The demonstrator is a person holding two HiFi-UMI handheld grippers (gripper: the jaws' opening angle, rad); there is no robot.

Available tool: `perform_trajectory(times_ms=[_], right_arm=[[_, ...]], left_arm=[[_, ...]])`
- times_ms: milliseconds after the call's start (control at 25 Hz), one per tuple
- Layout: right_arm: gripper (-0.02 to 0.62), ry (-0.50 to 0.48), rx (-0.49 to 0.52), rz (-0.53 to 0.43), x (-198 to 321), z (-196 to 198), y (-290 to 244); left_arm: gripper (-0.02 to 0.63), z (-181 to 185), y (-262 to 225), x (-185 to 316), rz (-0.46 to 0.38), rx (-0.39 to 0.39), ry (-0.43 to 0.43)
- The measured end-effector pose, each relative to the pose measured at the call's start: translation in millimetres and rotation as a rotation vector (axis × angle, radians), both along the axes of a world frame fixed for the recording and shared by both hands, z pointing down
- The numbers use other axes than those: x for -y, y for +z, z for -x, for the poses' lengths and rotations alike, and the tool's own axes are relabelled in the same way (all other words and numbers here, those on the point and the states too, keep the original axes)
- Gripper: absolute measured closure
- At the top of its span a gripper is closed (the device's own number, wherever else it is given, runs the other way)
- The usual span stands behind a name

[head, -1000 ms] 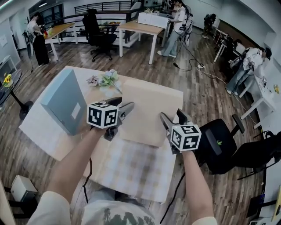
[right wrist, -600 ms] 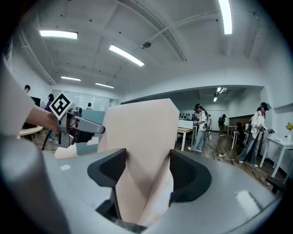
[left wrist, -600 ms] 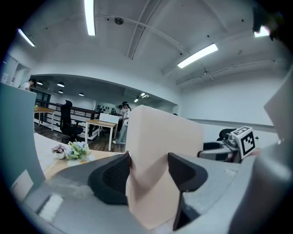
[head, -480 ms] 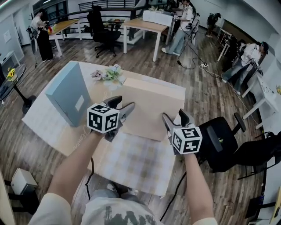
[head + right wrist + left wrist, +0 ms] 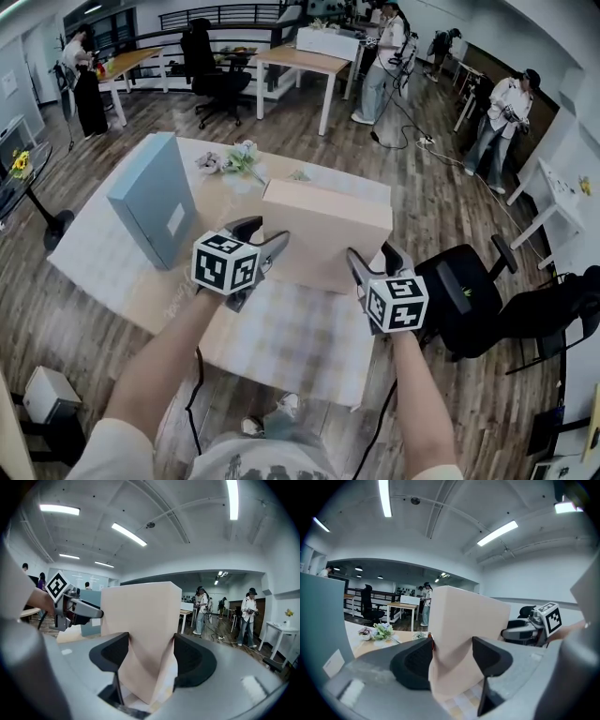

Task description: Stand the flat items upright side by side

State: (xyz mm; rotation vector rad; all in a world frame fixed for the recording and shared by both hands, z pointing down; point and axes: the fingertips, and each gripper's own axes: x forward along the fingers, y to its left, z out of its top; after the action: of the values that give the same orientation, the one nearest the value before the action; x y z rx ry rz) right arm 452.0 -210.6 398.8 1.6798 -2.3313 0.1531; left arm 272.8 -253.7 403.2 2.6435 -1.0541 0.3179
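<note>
Clamping the beige box point(image 5: 323, 225) with the left tool point(image 5: 265, 232) and the right tool point(image 5: 370, 253), one at each near corner, pads pressing its faces. Holding it nearly upright over the bench point(image 5: 94, 258), apart from the upright blue-grey box point(image 5: 150, 202) at left.

Your beige box point(image 5: 323, 225) looks like matt cardboard, smooth and plain; the grey-blue box point(image 5: 150, 202) is the same dull card, with a white paper label. Your left gripper point(image 5: 452, 656) and right gripper point(image 5: 149, 656) show matt grey plastic bodies and black, finely textured pads point(image 5: 110, 656). The checked tablecloth point(image 5: 291, 342) is soft woven cloth, the table point(image 5: 173, 292) pale smooth wood, the floor point(image 5: 450, 225) streaky wood plank
</note>
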Motion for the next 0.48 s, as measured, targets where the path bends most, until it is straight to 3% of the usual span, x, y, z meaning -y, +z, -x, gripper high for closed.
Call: perform_trajectory(times_ms=[280,480], right_arm=[[0.291,-0.071,0.03,0.019,-2,7,-3],[0.272,-0.166,0.049,0.038,0,-12,5]], left_arm=[[0.342,9,-1,-1,0.006,-0.008,-0.02],[0.342,-3,4,1,-0.003,0.003,-0.06]])
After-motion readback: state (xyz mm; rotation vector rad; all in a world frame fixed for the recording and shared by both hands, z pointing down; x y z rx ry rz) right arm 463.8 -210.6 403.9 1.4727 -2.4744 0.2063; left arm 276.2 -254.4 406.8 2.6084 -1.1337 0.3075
